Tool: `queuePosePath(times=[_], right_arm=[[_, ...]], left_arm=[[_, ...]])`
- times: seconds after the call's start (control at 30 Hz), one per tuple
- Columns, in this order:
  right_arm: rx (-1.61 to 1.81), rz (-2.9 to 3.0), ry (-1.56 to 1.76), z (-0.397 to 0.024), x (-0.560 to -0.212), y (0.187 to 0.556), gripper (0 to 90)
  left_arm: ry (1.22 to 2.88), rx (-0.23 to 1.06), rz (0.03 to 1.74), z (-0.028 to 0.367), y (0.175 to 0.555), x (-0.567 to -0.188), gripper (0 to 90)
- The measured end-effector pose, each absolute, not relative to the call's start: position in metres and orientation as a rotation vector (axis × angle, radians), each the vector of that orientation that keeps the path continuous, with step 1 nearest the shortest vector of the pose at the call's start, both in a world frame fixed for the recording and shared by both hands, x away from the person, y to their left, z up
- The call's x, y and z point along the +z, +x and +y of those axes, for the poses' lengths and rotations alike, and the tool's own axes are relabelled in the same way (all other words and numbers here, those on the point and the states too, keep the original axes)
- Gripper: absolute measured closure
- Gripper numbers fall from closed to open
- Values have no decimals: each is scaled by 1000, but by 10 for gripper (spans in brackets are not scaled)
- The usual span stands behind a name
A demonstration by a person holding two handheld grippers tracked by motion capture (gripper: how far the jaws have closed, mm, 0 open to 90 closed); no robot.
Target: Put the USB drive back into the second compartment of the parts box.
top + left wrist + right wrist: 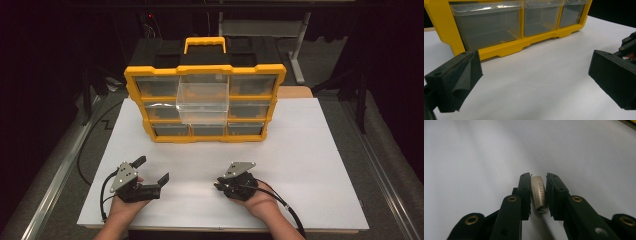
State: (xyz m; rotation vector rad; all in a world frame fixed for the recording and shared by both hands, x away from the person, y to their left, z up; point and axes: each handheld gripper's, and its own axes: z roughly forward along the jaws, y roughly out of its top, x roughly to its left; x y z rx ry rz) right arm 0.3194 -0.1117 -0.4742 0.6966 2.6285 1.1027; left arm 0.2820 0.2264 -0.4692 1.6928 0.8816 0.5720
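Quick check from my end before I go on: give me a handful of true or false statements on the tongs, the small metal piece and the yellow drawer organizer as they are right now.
1. The right tongs have a small metal piece between their jaws. True.
2. The left tongs are closed on a drawer. False: their jaws stand wide apart over the white table top, with nothing between them.
3. One clear drawer in the middle column of the yellow drawer organizer is pulled out. True.
4. The organizer lies flat on its back. False: it stands upright with its carry handle on top.
5. The metal piece sits inside a drawer. False: it is at the table top, well in front of the organizer.
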Motion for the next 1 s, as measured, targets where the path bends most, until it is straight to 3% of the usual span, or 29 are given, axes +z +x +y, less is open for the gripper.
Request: queuePosePath(times=[0.17, 1.0], right_arm=[[1105, 2628, 695, -112, -474, 320, 799], [1162, 2531, 706, -131, -457, 317, 803]], left_arm=[[1707, 569, 870, 226, 281, -470, 4], [1708, 564, 855, 226, 280, -471, 5]])
